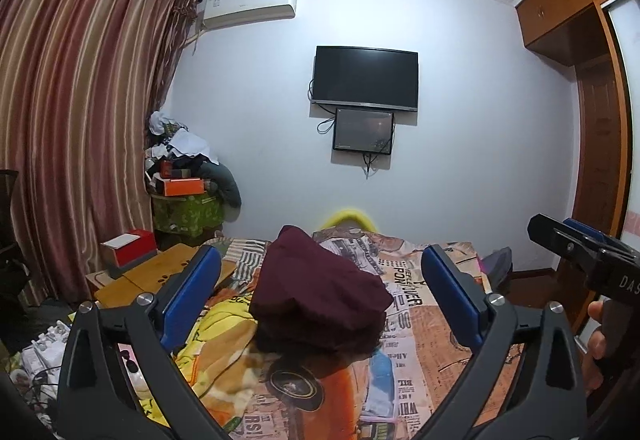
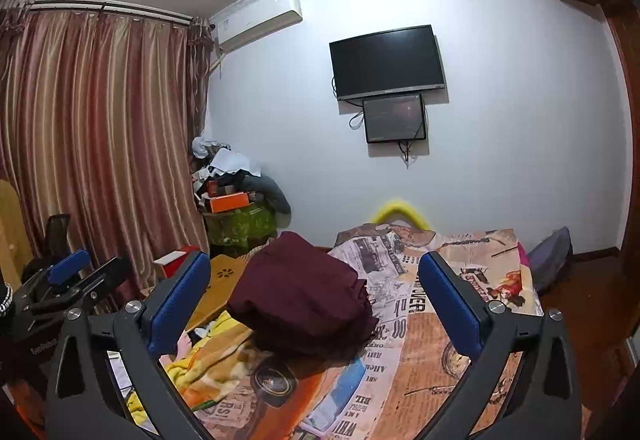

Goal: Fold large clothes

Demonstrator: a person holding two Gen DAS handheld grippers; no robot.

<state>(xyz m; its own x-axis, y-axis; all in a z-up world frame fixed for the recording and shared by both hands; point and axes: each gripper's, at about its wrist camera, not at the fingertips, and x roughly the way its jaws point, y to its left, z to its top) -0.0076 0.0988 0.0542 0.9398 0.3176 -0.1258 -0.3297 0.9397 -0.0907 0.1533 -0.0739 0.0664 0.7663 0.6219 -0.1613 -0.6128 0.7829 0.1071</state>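
- Bedroom with pale wall, striped reddish curtains (image 1: 76, 112), bed under newspaper-print orange bedspread (image 1: 424, 352).
- Folded maroon fabric garment (image 1: 320, 300) bundled on bedspread.
- Left gripper (image 1: 320, 304) spread wide, empty.
- Right gripper (image 2: 316, 304) likewise wide, empty.

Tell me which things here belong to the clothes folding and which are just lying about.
Job: maroon garment, folded on the bed; left gripper; right gripper.
Lying about: TV, red box, orange box, yellow blanket.
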